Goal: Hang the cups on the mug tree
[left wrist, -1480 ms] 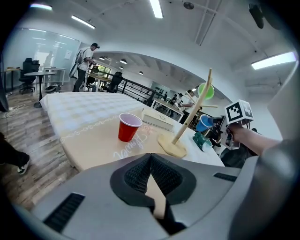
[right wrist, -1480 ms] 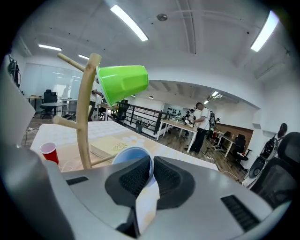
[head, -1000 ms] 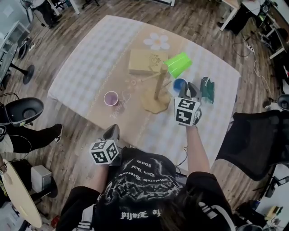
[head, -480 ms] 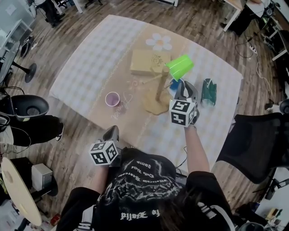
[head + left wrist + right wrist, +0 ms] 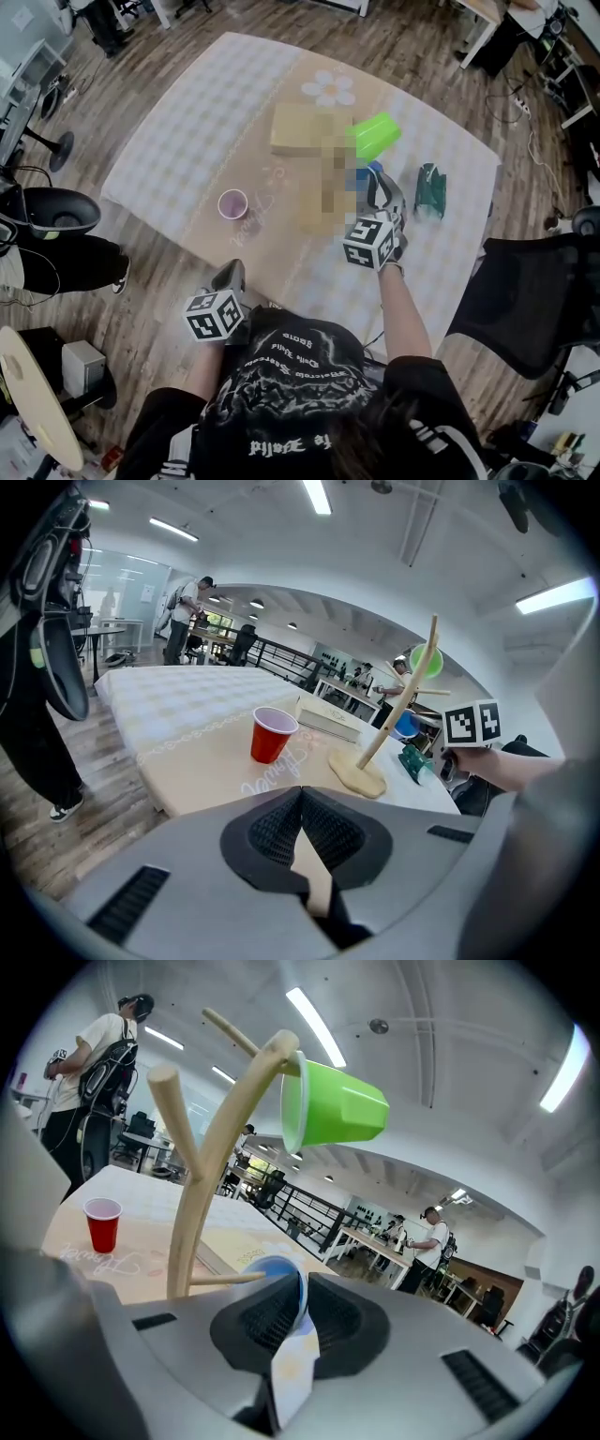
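Fingers of right gripper clamp the blue cup; mug tree peg lies at nine o'clock; left gripper closed, empty.

Open-plan office doubling as a lab. Well past the jaws of the left gripper, desks stand behind a black railing, with strip lights on the ceiling above. Far beyond the jaws of the right gripper a person stands among more desks, and up to their left another wears a backpack. Below the jaws are a wood-plank floor, black office chairs and a cloth-covered table.
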A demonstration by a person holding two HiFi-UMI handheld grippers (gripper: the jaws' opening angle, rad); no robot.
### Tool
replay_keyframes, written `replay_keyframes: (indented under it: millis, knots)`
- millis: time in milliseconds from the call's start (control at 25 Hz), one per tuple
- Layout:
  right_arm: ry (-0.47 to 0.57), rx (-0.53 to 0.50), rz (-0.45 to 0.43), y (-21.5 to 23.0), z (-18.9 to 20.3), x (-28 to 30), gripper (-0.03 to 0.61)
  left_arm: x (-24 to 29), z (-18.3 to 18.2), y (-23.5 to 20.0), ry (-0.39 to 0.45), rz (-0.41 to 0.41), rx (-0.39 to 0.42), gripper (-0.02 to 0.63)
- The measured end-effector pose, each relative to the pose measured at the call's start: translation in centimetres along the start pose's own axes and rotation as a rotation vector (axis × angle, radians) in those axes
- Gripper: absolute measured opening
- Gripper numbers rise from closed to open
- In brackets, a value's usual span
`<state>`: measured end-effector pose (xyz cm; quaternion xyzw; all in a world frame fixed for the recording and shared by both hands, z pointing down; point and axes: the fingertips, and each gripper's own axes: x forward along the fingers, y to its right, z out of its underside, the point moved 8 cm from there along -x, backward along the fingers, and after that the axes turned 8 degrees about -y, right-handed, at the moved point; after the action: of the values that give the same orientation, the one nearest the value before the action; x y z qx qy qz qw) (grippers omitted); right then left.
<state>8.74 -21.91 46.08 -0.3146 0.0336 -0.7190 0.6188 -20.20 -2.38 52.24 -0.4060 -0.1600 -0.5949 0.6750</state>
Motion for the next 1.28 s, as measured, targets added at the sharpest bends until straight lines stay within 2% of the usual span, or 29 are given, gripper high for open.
replay_keyframes:
  millis: [480, 880, 1280]
  knots:
    - [0.044, -0.124, 0.017, -2.4, 0.3, -1.2, 0.037, -0.6, 0.2, -0.4, 0.022, -0.006, -0.016, 0.017]
    - [0.073, -0.151, 0.001, -3.3, 0.2, -2.3, 0.044, -0.8, 0.6, -0.3, 0.018, 0.002, -0.033, 0.017]
    - [0.076, -0.128, -0.027, -4.0, 0.5, -3.0, 0.051, -0.8, 0.8, -0.1, 0.015, 0.008, -0.041, 0.017]
